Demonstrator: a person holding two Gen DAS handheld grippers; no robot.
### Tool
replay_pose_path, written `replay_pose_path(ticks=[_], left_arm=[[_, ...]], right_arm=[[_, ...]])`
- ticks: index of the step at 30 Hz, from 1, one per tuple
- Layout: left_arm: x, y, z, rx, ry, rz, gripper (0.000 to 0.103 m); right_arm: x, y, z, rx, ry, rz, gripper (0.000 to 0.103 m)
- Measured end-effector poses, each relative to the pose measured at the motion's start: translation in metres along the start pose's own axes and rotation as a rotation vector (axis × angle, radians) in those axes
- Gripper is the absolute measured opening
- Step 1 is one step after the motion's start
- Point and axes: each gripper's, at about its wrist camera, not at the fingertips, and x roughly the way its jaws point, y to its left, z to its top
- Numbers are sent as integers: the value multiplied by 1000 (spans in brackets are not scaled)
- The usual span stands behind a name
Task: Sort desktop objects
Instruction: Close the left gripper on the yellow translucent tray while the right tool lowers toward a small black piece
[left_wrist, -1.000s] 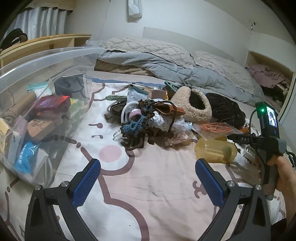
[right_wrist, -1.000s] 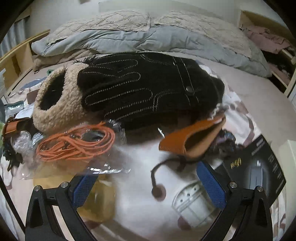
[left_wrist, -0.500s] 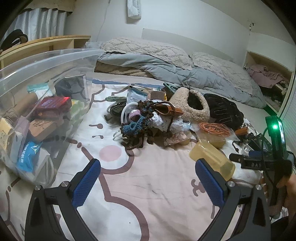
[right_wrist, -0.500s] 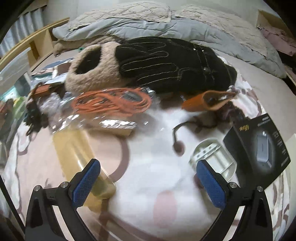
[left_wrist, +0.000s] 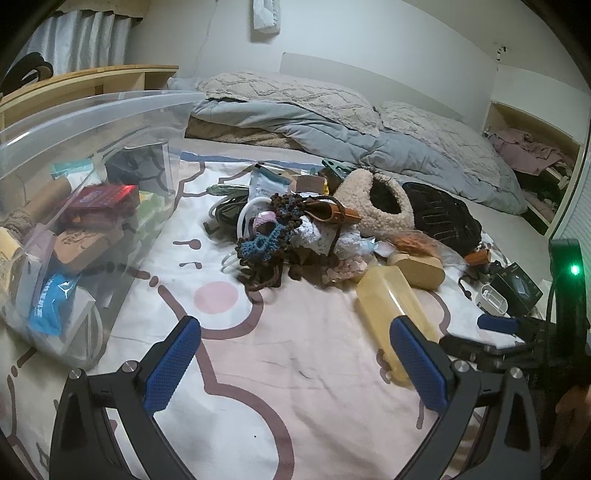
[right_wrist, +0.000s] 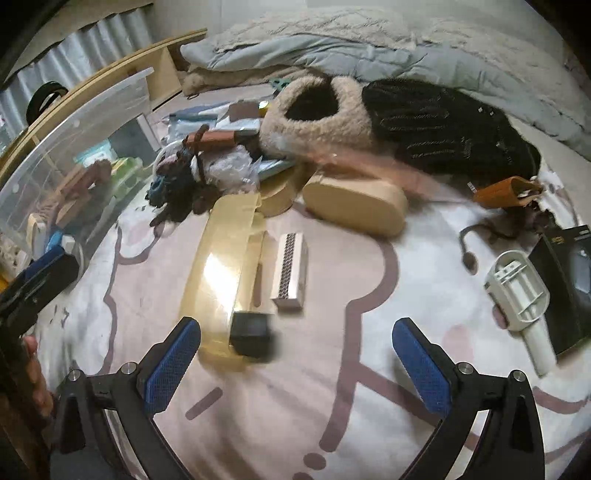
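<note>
Right ahead of the right gripper (right_wrist: 295, 365), whose blue-padded fingers stand wide apart with nothing between them, a long translucent amber plastic lid (right_wrist: 221, 273) lies on the printed sheet, its near end just beside the left finger. A small black cube-shaped object (right_wrist: 251, 334), blurred, sits against that near end between the two fingers' lines. Just right of the lid lies a slim silver rectangular bar with a dark perforated strip (right_wrist: 290, 271). Beyond these rests a matte beige oval case (right_wrist: 354, 205), smooth and rounded. Further out sits a fluffy beige sherpa slipper (right_wrist: 314, 118) touching a black stitched glove (right_wrist: 443, 129). To the right fingertip's far side lie a white ribbed plastic holder (right_wrist: 517, 291) and a glossy black carton (right_wrist: 565, 280).

From the left wrist view, the left gripper (left_wrist: 295, 367) is likewise spread wide and empty. Its right finger overlaps the amber lid's near end in view; whether they touch I cannot tell. Ahead of both fingers lies a tangled heap of knitted brown and blue crochet cords (left_wrist: 273, 236). Off the left finger stands a clear plastic storage bin (left_wrist: 92, 122), thin-walled, holding boxes and packets. All rests on a soft white bedsheet with pink and brown cartoon outlines (left_wrist: 295, 387).
</note>
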Motion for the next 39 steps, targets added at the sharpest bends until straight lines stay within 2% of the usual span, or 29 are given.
replay_pose_path(ticks=[4, 11, 15, 25, 31, 35, 39], left_arm=[[1, -3, -1, 12, -3, -3, 103], [2, -3, -1, 13, -2, -6, 103], [1, -3, 0, 7, -6, -7, 103], [-2, 5, 1, -23, -12, -24, 103], [3, 9, 0, -55, 8, -58, 103], [8, 3, -1, -63, 31, -105, 101], [15, -5, -6, -55, 52, -113, 101]], right_arm=[[1, -20, 4, 73, -15, 7, 103], [3, -26, 4, 111, -15, -13, 103], [11, -21, 4, 87, 7, -32, 103], [15, 22, 5, -54, 7, 82, 103], [14, 31, -1, -97, 33, 115, 103], [3, 15, 3, -41, 1, 115, 103], [-12, -11, 6, 46, -50, 74, 103]])
